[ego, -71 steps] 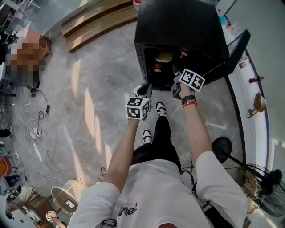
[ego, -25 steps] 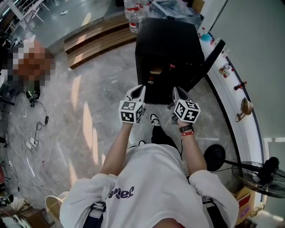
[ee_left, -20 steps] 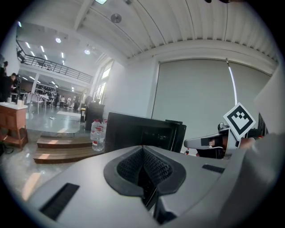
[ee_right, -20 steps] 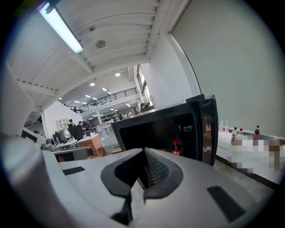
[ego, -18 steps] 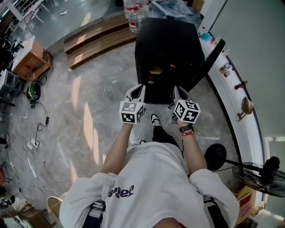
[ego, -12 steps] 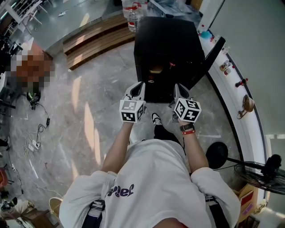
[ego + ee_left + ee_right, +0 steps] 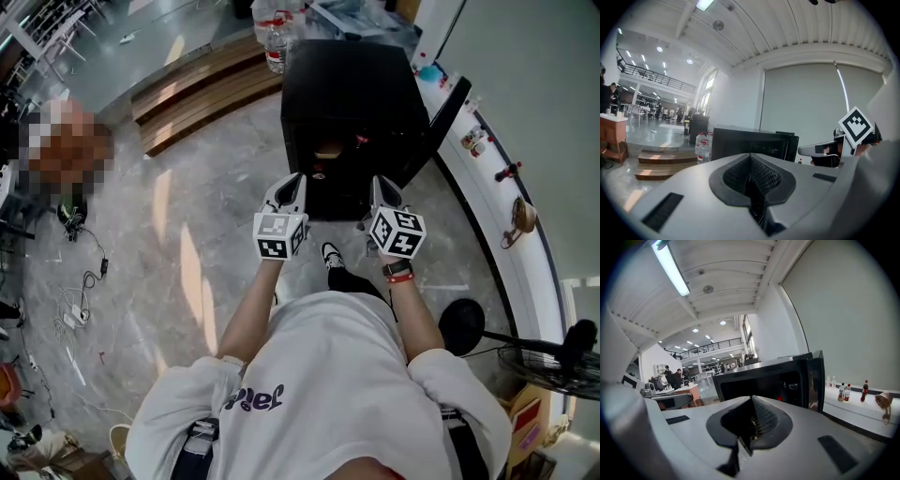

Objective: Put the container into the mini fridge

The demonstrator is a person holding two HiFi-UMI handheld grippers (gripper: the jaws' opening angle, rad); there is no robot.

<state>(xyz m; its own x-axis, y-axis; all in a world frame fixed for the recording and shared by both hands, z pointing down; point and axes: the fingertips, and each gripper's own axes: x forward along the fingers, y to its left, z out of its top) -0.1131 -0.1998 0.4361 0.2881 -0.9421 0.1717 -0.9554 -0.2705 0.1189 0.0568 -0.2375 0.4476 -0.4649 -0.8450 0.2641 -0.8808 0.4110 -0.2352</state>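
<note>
Both grippers, two in all, are held level side by side, each with its jaws closed pad to pad on nothing: left gripper [image 7: 296, 180] [image 7: 751, 177], right gripper [image 7: 380, 183] [image 7: 751, 422].

One mini fridge [image 7: 352, 89] [image 7: 750, 143] [image 7: 764, 380], black, stands just ahead of both tips. Its single door [image 7: 448, 111] [image 7: 816, 379] is swung open ahead and to the right of the right gripper.

Head view only: a pale container [image 7: 328, 148] rests on the upper level inside the fridge cavity, ahead of and between the two grippers. Neither gripper view shows it clearly.

Left gripper view only: two large water bottles [image 7: 701, 146] stand ahead-left of the left gripper, beside the fridge, above the wooden steps [image 7: 656, 164]. The right gripper's marker cube [image 7: 856, 126] appears at its right.

Right gripper view only: a white ledge [image 7: 862, 411] runs to the right of the right gripper. It carries small bottles [image 7: 844, 393], five as far as can be made out.

One standing fan [image 7: 562, 366] lies behind and to the right of the right gripper.
</note>
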